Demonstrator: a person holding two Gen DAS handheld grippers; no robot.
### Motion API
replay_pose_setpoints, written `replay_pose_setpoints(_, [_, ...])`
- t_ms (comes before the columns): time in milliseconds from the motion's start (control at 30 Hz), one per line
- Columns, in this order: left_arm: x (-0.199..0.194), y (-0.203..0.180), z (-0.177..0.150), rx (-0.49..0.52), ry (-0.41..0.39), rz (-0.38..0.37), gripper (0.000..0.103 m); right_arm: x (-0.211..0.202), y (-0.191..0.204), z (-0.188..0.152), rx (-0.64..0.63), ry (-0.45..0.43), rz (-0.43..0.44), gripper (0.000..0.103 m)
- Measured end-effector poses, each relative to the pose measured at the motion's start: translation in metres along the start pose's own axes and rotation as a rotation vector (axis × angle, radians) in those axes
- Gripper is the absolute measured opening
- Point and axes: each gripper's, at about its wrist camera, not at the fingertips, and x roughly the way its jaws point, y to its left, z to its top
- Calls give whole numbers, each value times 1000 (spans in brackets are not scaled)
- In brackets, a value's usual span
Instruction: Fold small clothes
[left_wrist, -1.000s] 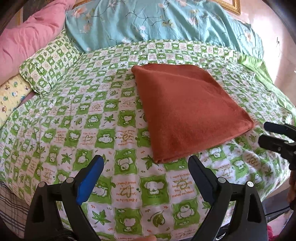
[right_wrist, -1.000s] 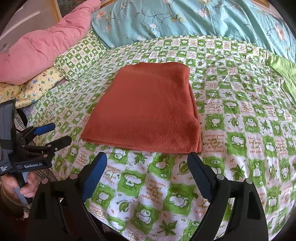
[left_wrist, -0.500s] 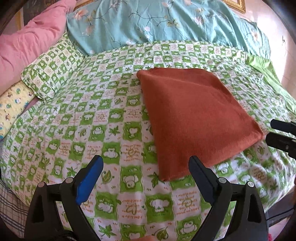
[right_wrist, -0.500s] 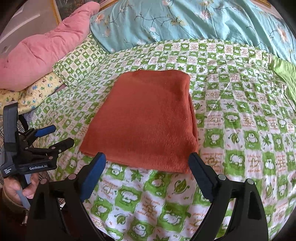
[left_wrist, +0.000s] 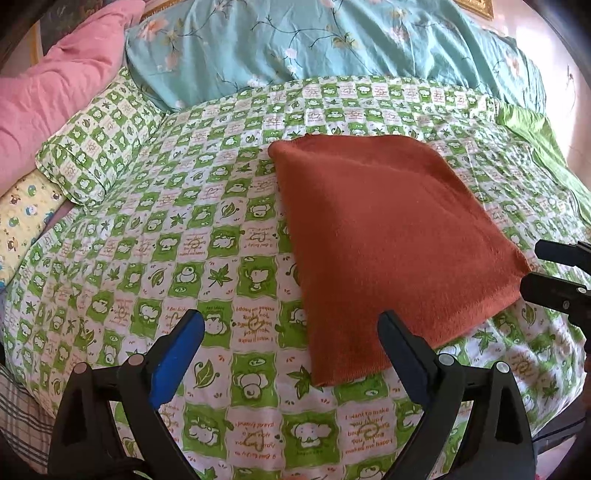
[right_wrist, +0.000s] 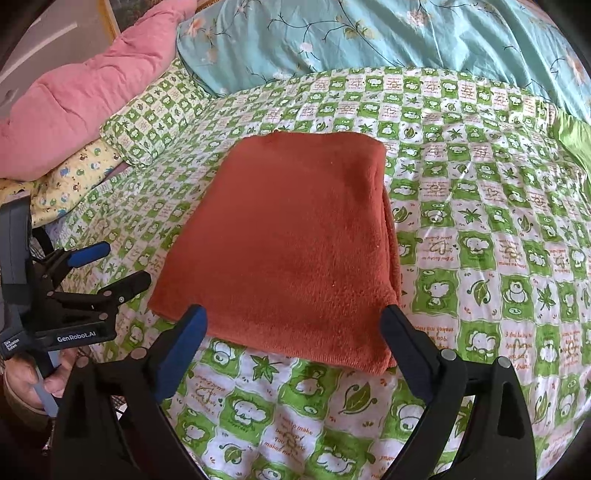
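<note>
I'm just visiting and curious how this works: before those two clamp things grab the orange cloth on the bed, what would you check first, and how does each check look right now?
1. Left gripper open: ok, jaws spread wide, nothing between them.
2. Right gripper open: ok, also empty.
3. Orange cloth lying flat on the bedsheet: ok, already folded over, with layered edges along its right side.
4. Near edge within reach: ok, it lies just past the right gripper's fingertips.
5. Grippers clear of each other: ok, apart on either side of the cloth.
6. All layers aligned underneath: cannot tell.
</note>
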Motion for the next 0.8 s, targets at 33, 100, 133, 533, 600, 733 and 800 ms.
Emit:
replay_pose_setpoints(33, [1, 0, 1, -1, 1, 0, 96, 0, 0, 1, 0, -1, 2, 95])
replay_pose_setpoints(100, [3, 0, 3, -3, 2, -1, 96, 1, 0, 4, -1, -2, 3, 95])
replay_pose_setpoints(133, [3, 0, 4, -2, 0, -1, 96, 2, -1, 5, -1, -3, 2, 95])
replay_pose_setpoints(533, [10, 0, 14, -8, -3, 0, 96, 8, -4, 19, -1, -4, 5, 96])
replay_pose_setpoints(600, [11, 0, 15, -9, -3, 0, 96, 9, -5, 22, -3, -4, 7, 96])
replay_pose_setpoints(733, [14, 2, 17, -6, -4, 5, 96, 10, -4, 22, -1, 1, 9, 96])
replay_pose_setpoints(800, [17, 2, 19, -6, 2, 4, 96, 13, -4, 24, -2, 6, 12, 96])
